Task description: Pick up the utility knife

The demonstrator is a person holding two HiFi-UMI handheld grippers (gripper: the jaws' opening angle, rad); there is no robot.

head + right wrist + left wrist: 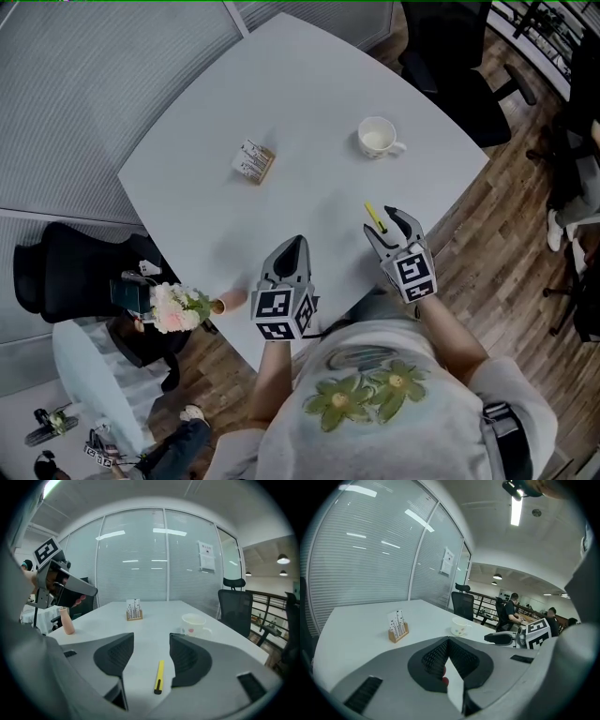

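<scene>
Hovering right gripper point(393, 221), jaws apart, over utility knife point(159, 677).

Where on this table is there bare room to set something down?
Bare table runs between the card holder and the mug, and on to the far corner. A second patch lies between the card holder and the left gripper. Tightest is the near edge, where the utility knife lies before the open right gripper.
</scene>
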